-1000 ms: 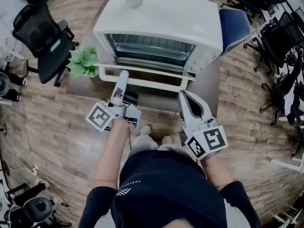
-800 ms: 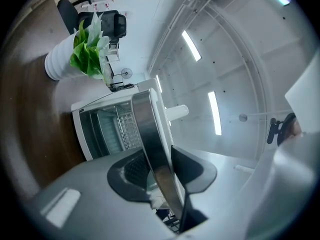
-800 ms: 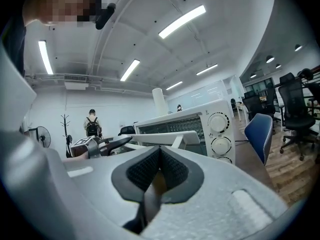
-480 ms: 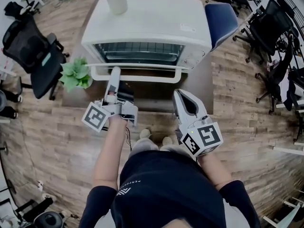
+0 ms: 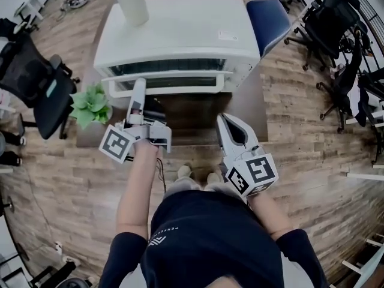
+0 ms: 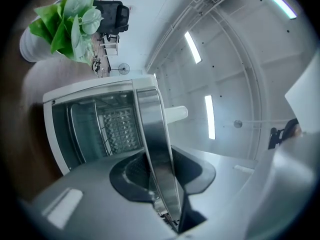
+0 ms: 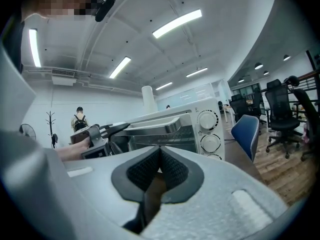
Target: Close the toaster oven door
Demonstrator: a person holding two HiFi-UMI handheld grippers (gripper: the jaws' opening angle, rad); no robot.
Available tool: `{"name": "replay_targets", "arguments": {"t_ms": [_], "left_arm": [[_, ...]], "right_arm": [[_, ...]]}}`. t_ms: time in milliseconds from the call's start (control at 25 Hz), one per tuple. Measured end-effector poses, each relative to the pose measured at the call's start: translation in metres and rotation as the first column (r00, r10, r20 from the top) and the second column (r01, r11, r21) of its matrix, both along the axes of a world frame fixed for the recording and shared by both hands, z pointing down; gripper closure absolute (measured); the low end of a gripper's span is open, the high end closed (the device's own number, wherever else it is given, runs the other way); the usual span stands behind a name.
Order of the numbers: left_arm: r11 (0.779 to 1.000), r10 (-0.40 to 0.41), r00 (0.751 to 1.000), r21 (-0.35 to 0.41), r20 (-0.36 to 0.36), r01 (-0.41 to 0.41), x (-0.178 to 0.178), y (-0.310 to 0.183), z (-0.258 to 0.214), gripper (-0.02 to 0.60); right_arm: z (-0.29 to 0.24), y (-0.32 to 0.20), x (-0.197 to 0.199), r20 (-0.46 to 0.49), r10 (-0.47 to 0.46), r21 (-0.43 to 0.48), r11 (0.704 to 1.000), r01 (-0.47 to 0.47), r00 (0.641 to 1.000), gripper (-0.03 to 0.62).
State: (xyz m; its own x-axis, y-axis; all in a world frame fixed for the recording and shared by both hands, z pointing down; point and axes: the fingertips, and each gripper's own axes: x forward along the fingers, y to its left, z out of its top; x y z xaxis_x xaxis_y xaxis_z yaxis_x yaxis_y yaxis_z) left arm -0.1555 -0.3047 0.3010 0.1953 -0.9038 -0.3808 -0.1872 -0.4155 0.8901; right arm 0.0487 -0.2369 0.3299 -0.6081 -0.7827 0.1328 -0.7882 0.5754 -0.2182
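A white toaster oven [image 5: 180, 29] stands on a brown table [image 5: 198, 116]. Its glass door [image 5: 168, 83] is tilted up, almost against the front, with a narrow gap at the top. My left gripper [image 5: 138, 84] reaches the left part of the door handle [image 5: 180, 91]. In the left gripper view the metal handle [image 6: 152, 134] runs between the pads of the left gripper [image 6: 162, 171], whose jaws have just been closing on it. My right gripper [image 5: 223, 120] hangs shut and empty in front of the oven's right side. Its pads meet in the right gripper view [image 7: 159, 169].
A potted green plant [image 5: 90, 105] sits at the table's left corner. A white cylinder [image 5: 133, 2] stands on the oven top. A blue chair [image 5: 267, 17] is at the right of the oven, black office chairs [image 5: 33, 83] at the left. A person [image 7: 79, 118] stands far off.
The door has swung up from lying nearly flat to almost shut. My left gripper went up and toward the oven with the handle. The right gripper has hardly moved.
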Motion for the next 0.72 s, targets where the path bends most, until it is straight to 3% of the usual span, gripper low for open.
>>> {"name": "replay_targets", "arguments": {"t_ms": [360,720], "left_arm": [[1.000,0.014,0.999,-0.006,0.029,-0.014,0.000,-0.016,-0.007,0.460],[1.000,0.003,1.000,-0.008,0.009,-0.003,-0.001,-0.027,-0.010,0.456]], "right_arm": [[0.005,-0.009,-0.002,0.001,0.045,-0.015,0.999,-0.045,0.999,0.591],[0.004,-0.013,-0.002,-0.006,0.067,-0.016,0.998,-0.067,0.998,0.591]]}}
